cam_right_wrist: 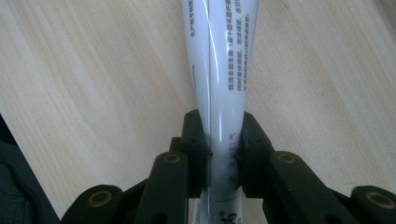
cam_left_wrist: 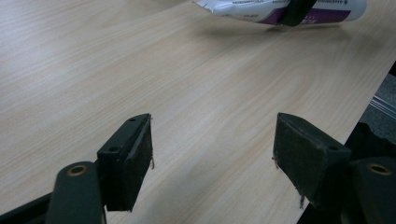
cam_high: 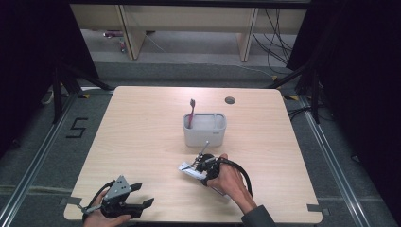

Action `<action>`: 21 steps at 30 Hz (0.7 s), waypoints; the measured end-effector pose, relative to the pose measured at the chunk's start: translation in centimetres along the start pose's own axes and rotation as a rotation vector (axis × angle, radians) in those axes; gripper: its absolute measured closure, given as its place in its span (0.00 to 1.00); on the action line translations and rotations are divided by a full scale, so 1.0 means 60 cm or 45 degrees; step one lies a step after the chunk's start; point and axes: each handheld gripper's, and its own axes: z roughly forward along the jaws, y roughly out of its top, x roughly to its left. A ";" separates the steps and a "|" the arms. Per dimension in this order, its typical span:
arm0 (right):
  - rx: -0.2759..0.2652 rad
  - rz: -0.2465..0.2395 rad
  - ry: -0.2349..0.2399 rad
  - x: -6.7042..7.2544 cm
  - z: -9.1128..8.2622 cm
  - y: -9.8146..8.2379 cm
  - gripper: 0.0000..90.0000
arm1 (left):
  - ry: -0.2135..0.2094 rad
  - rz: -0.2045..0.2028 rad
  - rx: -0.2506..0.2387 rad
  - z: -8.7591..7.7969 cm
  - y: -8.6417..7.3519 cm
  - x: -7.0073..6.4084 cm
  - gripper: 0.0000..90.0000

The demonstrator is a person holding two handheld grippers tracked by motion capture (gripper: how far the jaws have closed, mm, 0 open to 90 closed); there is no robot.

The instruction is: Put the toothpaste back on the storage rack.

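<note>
1. High view: the right gripper [cam_high: 204,169] clamps a toothpaste tube [cam_high: 188,170] near the table's [cam_high: 142,137] front edge, ahead of the holder [cam_high: 204,128].
2. Left gripper view: the left gripper [cam_left_wrist: 212,140] stands wide, holding nothing.
3. Right gripper view: pads [cam_right_wrist: 198,140] squeeze the tube mid-body; it looks light, soft and slippery, so gripping nearer the firmer cap end seems safer.

black numeral "5" [cam_high: 76,127] marked on the floor left of the counter; columns of small dark Chinese print on the white tube [cam_right_wrist: 224,70], too fine to read; purple characters lower on the tube, blurred; dark small print on its purple band, illegible
</note>
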 end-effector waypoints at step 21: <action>-0.351 0.012 0.010 -0.015 -0.051 -0.033 0.84 | -0.006 0.007 0.007 0.000 0.000 0.001 0.30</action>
